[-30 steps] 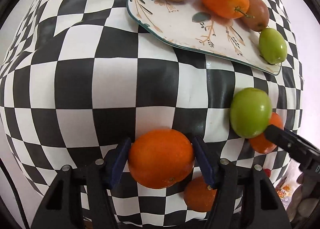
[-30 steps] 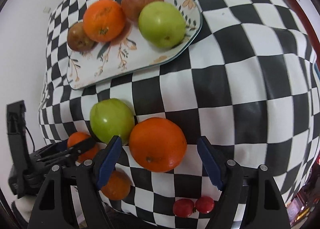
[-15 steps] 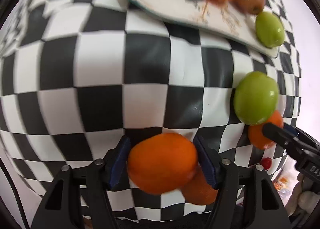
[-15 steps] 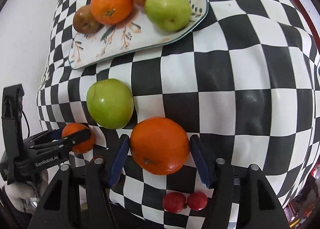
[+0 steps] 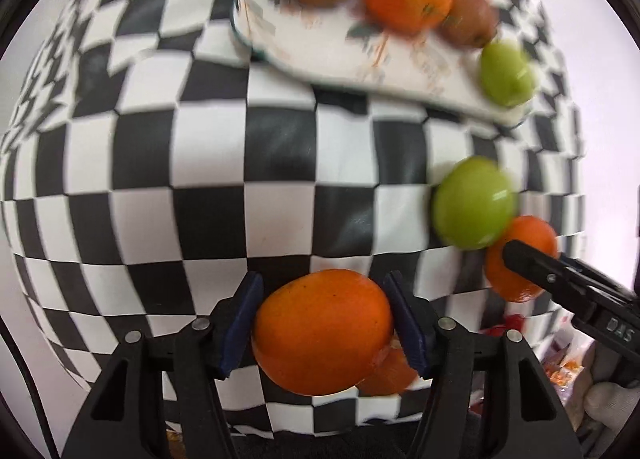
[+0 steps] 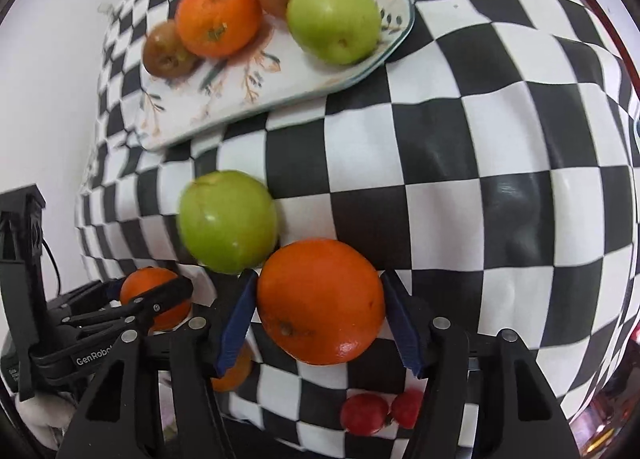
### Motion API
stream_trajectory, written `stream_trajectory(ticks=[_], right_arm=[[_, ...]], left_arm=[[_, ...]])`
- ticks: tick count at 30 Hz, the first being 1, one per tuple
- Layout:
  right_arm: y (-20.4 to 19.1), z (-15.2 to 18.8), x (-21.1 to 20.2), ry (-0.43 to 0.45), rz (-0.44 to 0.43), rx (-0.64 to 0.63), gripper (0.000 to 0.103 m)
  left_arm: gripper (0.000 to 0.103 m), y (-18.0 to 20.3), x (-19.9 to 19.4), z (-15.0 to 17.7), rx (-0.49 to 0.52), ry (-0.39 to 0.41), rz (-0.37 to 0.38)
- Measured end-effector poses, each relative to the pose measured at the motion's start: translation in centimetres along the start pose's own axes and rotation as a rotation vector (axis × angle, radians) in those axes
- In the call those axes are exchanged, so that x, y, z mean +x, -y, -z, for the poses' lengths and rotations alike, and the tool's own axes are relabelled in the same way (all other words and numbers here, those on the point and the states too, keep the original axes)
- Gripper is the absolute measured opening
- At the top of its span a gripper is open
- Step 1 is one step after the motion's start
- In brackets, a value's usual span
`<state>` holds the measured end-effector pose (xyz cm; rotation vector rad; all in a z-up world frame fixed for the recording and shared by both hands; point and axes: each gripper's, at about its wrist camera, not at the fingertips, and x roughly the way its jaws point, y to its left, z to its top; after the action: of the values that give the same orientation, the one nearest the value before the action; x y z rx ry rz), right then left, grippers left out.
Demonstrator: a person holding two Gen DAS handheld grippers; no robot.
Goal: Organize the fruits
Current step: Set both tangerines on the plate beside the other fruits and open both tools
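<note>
Two grippers, left (image 5: 324, 323) and right (image 6: 316, 319), each clamped on an orange.
Open checkered cloth (image 6: 500, 163) far right; plate (image 6: 280, 87) at far-left edge.

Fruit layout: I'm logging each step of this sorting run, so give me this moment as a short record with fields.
surface: checkered cloth
plate: one orange, one green fruit, two brownish fruits
loose on cloth: green fruit, small orange, two small red fruits
left hand-held gripper: pads against an orange
right hand-held gripper: pads against another orange
lifted or resting: cannot tell
image quality: left wrist view blurred
</note>
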<state>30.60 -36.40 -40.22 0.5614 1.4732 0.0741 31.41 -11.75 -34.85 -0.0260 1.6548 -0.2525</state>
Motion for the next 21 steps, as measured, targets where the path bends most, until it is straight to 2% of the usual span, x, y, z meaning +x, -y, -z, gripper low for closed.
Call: stream_trajectory(ticks=[3, 5, 9, 12, 14, 16, 21], right_arm=[[-0.7, -0.7, -2.8, 0.041, -0.046, 0.004, 0.065], [-1.5, -1.9, -4.9, 0.072, -0.089, 0.002, 0.065], [-3.5, -5.8, -6.6, 0.093, -0.141, -0.002, 0.065], [-4.3, -9.0, -5.3, 0.071, -0.139, 0.015, 0.065], [-4.6, -10.9, -3.4, 0.023, -0.162, 0.053, 0.065], [-4.3, -12.0, -1.7, -0.019, -0.178, 0.101, 0.065], [-3.4, -12.7, 1.8, -0.075, -0.192, 0.186, 0.065]], left_arm=[[0.060, 0.5, -3.7, -1.0, 0.001, 0.045, 0.055], [0.061, -0.5, -6.0, -3.3, 0.010, 0.063, 0.080], [0.061, -1.3, -7.5, -8.3, 0.001, 0.076, 0.091], [0.061, -2.0, -7.0, -11.7, -0.003, 0.046, 0.082], [0.061, -2.8, -5.3, -13.2, -0.018, 0.002, 0.082], [0.061, -3.4, -3.9, -15.5, -0.035, -0.037, 0.074], [0.061, -4.3, -1.0, -17.9, -0.061, -0.104, 0.050]])
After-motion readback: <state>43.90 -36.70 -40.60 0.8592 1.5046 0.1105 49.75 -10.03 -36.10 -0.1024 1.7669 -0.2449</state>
